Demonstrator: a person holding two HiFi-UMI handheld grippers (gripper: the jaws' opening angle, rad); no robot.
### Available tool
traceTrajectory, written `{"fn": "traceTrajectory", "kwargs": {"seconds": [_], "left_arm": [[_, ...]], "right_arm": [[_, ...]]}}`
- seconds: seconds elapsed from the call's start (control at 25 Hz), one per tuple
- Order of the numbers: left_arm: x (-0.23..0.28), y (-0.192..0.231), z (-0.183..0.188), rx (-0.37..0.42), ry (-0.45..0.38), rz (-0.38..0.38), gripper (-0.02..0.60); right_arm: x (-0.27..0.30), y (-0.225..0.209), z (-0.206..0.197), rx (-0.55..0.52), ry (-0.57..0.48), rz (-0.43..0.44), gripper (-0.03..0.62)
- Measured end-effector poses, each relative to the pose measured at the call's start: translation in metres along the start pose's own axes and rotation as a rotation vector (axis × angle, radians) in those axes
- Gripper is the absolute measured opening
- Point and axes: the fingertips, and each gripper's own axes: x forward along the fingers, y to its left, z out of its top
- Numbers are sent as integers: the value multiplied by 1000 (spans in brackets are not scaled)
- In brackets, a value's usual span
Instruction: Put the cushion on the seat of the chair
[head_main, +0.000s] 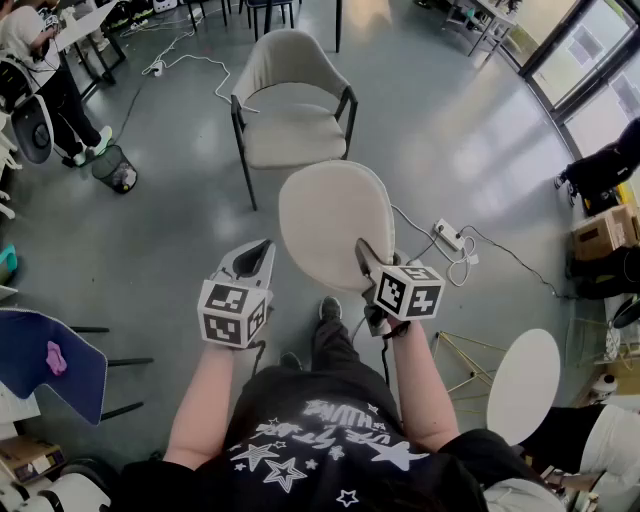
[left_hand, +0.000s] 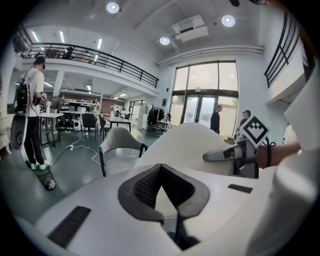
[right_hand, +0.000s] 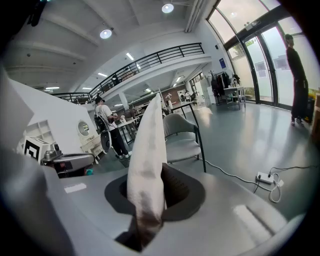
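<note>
1. The person's right gripper (head_main: 369, 256) pinches the near rim of the round, flat beige fabric cushion (head_main: 334, 208). In the right gripper view the cushion's edge sits squeezed between the two dark pads.
2. The cushion is carried in the air in front of the person, above the grey floor (head_main: 470, 140). It has not yet been set on the chair.
3. From the right gripper view the cushion shows edge-on, rising upright from the jaws.
4. The left gripper (head_main: 258, 256) hovers just beside the cushion's left edge and does not grip it. Its jaws are pressed together at the tips with nothing between them.
5. Both grippers tip somewhat downward, each with its marker cube turned toward the person.
6. The beige upholstered armchair with dark metal legs (head_main: 293, 128) stands on the floor straight ahead, beyond the cushion, with its seat facing the person.
7. In the head view the cushion's far edge lies close to the front edge of the seat.
8. A white power strip with its cable (head_main: 449, 235) lies on the floor to the right of the cushion.
9. A black wire-mesh waste bin (head_main: 115, 168) stands to the left of the armchair, well apart from it, near another person (head_main: 45, 75) at a table.
10. A cardboard box (head_main: 603, 232) sits at the far right.
</note>
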Motion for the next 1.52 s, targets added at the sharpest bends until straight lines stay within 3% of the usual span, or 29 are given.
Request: {"fn": "traceTrajectory", "kwargs": {"seconds": [0.6,0.88,1.28,1.52], "left_arm": [[-10,-5,7,-8,-18,-9,9],[-28,-10,1,-4,-43,-26,9],[-44,-8,-21,-21,-25,-40,9],[-21,-2,-12,-42,-20,-36,9]], "right_arm": [[-5,12,-1,1,1,23,61],[-12,28,3,-115,-10,37,63],[-30,18,-21,-37,21,-10,63],[-12,-4,-8,-3,9,-13,64]]}}
